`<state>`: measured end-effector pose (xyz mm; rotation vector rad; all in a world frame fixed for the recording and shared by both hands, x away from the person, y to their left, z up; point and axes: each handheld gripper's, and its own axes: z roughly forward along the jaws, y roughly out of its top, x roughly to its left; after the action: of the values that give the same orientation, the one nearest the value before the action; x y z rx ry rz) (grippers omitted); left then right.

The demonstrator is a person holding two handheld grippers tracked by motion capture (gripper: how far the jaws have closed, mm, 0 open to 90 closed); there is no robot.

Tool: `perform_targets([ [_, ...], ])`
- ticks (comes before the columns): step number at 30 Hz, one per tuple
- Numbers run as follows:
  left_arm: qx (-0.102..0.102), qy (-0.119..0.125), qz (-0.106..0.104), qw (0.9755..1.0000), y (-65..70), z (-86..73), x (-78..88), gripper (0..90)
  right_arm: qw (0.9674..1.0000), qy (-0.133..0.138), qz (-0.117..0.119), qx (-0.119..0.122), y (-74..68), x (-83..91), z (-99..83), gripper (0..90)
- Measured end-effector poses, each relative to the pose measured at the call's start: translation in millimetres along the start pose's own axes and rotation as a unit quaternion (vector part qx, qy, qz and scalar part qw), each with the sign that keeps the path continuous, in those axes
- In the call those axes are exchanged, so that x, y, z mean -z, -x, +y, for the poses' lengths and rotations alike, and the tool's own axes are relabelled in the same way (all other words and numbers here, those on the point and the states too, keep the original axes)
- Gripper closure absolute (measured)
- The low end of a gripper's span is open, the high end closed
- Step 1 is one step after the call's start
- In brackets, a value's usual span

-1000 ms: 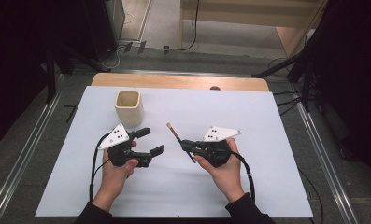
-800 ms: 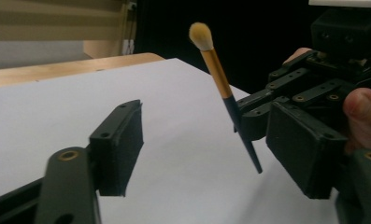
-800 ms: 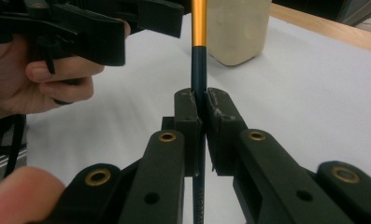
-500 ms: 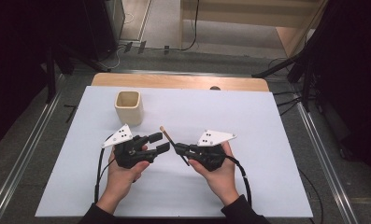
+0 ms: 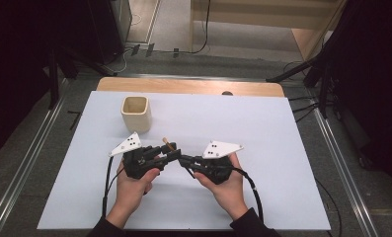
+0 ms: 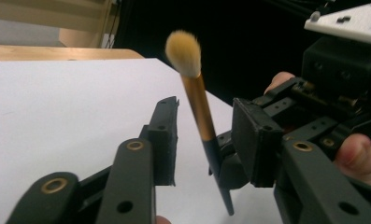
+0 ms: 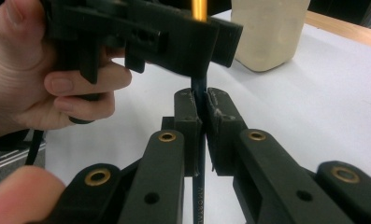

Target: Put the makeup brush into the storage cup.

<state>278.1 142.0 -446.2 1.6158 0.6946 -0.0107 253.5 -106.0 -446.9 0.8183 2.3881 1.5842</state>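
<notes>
Right claw (image 7: 199,109) pinches the brush (image 6: 198,100) — left claw (image 6: 204,140), just closing, brackets it untouched; handle lettering unreadable.

No legible text, label or number anywhere.

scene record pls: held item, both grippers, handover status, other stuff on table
held item: makeup brush, tan bristles, gold ferrule, dark handle
right gripper: shut on the brush handle
left gripper: jaws have just been closing around the brush, pads not yet touching it
handover status: right holds, left not gripping yet
other: beige cup on white table, apart from both grippers
</notes>
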Motion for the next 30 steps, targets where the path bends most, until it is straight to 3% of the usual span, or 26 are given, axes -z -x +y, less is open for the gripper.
perform_targets([
  [3, 0.009, 0.003, -0.005, 0.9999, -0.8, 0.4, 0.7, 67.9, 1.0, 0.001, -0.001, 0.0, -1.3, -1.0, -0.4, 85.2],
  [8, 0.035, 0.004, -0.025, 0.9991, -4.1, -0.3, 0.3, 84.2, 1.0, 0.002, -0.003, 0.008, -3.1, -2.4, -0.6, 85.3],
  [10, 0.028, 0.001, -0.017, 0.9994, -3.7, -0.4, 0.4, 84.6, 1.0, 0.003, 0.001, 0.006, -2.5, -3.2, -1.7, 90.0],
  [13, 0.023, 0.002, -0.018, 0.9996, -2.9, -0.2, 1.0, 84.7, 0.9999, 0.009, 0.003, -0.005, -0.4, -3.0, -2.5, 90.0],
  [14, 0.01, 0.0, -0.013, 0.9999, -1.0, 0.9, 1.2, 84.7, 0.9998, 0.012, 0.013, -0.013, 1.5, -3.5, -3.4, 85.5],
  [19, -0.009, 0.001, 0.002, 1.0, 0.9, 5.4, 5.8, 84.8, 0.9993, 0.016, 0.025, -0.025, 2.3, -5.4, -4.5, 68.4],
  [23, -0.009, 0.01, 0.005, 0.9999, 0.0, 7.7, 9.7, 84.8, 0.9988, -0.008, 0.032, -0.035, 2.8, -13.0, -8.5, 65.5],
  [28, -0.013, 0.013, 0.004, 0.9998, 1.2, 9.3, 11.1, 84.8, 0.9983, -0.024, 0.037, -0.04, 0.4, -22.8, -15.2, 70.8],
  [30, -0.016, 0.012, 0.005, 0.9998, 1.8, 9.6, 11.1, 84.7, 0.9978, -0.029, 0.041, -0.044, 1.1, -26.2, -19.7, 84.6],
])
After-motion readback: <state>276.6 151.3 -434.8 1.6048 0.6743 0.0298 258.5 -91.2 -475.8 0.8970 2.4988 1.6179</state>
